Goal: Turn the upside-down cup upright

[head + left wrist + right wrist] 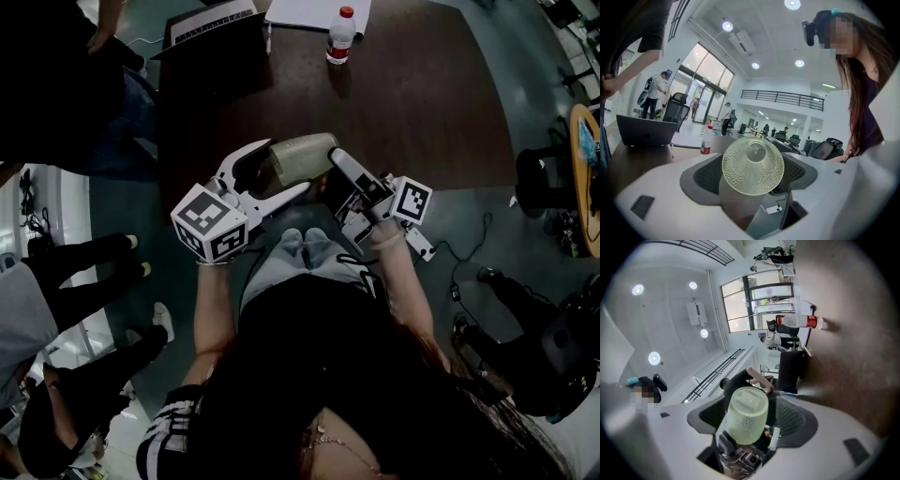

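cup (pixel 302 157) is up off the table (pixel 422 103), in the air in front of the person, lying on its side, so neither upside-down nor upright. Its long axis runs left-right between the two tools. left gripper (pixel 286 167) comes in from lower left, jaws spread wide and seated on either side of the cup's left end. right gripper (pixel 342 167) comes in from the right, jaws closed across the cup's right end, only the upper jaw visible from the head. Both are equally close and both look clamped on it, but can't tell which one carries the weight. Key relation: the cup axis points almost straight along the left gripper's jaws but crosswise to the right gripper's, so a roll of the right wrist would swing the axis to vertical. Left gripper view shows what the head view doesn't: a round pebbled end face (pixel 753 166) with a clear circle in the middle, mouth or base not certain. Right gripper view shows the cup's side wall (pixel 747 416) between its pads, left tool behind it. water bottle (pixel 340 36) and laptop (pixel 211 23) sit far back on the table, well apart from all this
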### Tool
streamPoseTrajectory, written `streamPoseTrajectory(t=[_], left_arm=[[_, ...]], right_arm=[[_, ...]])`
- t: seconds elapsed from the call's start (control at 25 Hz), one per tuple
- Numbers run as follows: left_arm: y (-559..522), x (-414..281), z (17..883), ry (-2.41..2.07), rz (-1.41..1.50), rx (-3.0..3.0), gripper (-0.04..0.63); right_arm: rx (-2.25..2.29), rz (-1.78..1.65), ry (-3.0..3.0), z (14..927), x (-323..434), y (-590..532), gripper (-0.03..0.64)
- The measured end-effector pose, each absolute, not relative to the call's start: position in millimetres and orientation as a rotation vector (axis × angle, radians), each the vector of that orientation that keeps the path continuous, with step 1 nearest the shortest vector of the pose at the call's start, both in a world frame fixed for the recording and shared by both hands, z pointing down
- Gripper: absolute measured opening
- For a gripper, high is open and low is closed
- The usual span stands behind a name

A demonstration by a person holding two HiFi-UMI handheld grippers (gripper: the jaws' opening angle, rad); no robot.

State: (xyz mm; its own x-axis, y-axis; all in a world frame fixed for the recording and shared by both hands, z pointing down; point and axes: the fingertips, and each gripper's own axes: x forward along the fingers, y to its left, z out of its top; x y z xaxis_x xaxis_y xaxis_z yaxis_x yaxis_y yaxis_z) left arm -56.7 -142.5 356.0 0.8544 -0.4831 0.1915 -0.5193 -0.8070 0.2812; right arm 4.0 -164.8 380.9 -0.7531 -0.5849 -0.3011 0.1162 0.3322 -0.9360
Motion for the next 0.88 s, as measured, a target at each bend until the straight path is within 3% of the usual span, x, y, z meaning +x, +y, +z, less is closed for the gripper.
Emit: streamPoseTrajectory(t=[0.48, 0.88], left_arm=[[-155.6, -68.1, 381.0, -0.819, 0.422, 2.663, 0.391], [-159.5, -61.0, 430.9, -0.768, 0.922, 2.706, 0.391]], right_arm=[[-0.804, -1.285, 2.116, 397.3, 40.8, -181.6, 0.341], [-0.825, -1.265, 2.08, 401.6, 53.6, -179.8, 0.341]])
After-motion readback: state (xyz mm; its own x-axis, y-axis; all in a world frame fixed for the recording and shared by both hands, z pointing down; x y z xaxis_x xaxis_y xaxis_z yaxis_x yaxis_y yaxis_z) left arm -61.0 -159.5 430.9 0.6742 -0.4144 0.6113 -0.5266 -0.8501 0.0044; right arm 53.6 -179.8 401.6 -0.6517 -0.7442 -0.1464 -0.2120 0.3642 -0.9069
